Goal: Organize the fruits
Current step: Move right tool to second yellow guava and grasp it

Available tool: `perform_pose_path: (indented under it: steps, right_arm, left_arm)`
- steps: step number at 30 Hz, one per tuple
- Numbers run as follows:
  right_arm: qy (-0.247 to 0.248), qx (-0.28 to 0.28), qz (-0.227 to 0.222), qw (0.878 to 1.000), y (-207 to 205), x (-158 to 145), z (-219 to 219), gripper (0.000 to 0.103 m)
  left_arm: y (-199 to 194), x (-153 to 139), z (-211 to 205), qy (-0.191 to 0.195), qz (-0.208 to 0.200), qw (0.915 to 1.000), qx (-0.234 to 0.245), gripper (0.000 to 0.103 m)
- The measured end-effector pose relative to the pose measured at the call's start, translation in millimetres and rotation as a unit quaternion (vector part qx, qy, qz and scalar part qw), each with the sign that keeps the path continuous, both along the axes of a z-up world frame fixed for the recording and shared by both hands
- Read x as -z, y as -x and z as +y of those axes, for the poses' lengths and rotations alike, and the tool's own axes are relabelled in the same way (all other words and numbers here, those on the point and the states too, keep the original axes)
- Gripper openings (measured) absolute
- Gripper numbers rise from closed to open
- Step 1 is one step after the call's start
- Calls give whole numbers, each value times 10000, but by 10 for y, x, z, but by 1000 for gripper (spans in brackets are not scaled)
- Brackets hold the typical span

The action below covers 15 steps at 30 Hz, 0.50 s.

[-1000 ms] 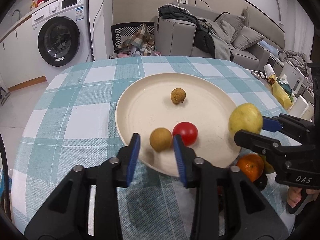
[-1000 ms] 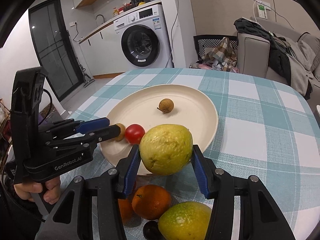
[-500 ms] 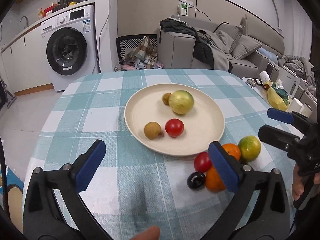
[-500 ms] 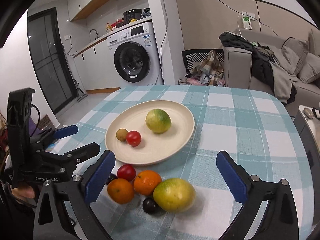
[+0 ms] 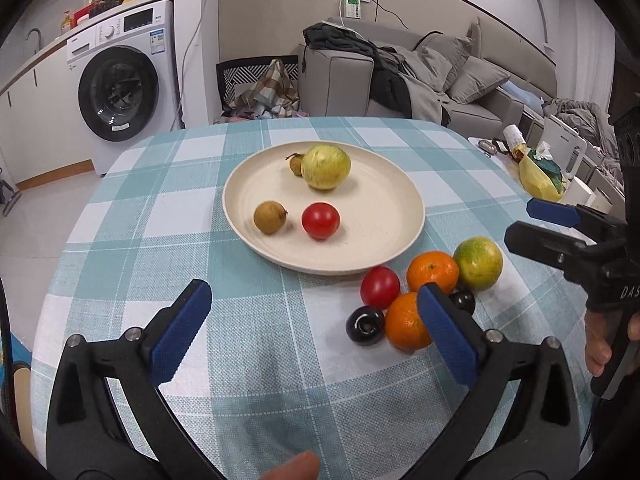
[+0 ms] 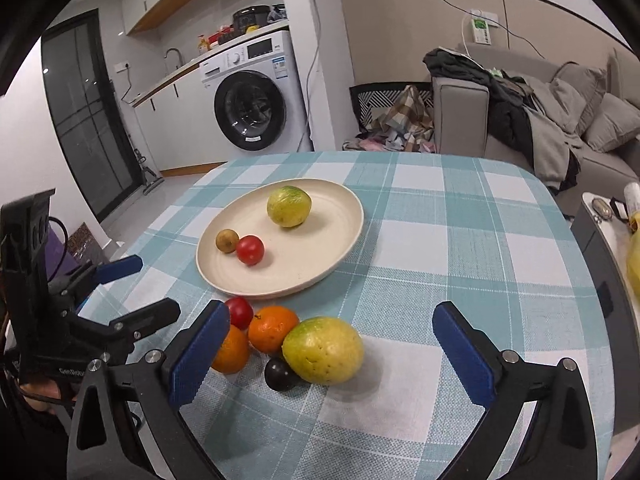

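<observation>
On the plate (image 5: 404,216) lie four fruits; six wait beside it; left gripper (image 5: 316,328) and right gripper (image 6: 332,356) gape wide, empty.

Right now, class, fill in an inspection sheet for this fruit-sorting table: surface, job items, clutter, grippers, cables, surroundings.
Surface: round table under a teal checked cloth.
Job items: plate holds a yellow-green fruit, a tomato and two small brown fruits. Beside it on the cloth: a large green-yellow fruit, two oranges, a tomato, two dark fruits.
Clutter: nothing seen on the cloth.
Grippers: left gripper and right gripper both open and empty.
Cables: wall cable above the sofa.
Surroundings: washing machine, sofa heaped with clothes.
</observation>
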State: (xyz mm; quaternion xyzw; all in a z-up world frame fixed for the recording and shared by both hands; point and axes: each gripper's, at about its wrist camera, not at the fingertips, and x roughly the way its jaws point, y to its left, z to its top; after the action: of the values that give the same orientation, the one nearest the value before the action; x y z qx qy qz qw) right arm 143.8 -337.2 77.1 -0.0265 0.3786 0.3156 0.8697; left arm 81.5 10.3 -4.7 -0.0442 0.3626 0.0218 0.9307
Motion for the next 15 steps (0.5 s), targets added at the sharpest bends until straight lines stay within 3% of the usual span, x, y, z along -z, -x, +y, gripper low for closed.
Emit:
perform_pose_path:
  steps: [9,15]
  right_arm:
    - [110,120,188,9997,-4,201,-128,103]
    - [117,20,605,9981,-83,356,-144,103]
  left_arm:
    - [-58,136,-90,9,190,9997,180,102]
    - [-75,179,-172,-36,252,9989,387,102]
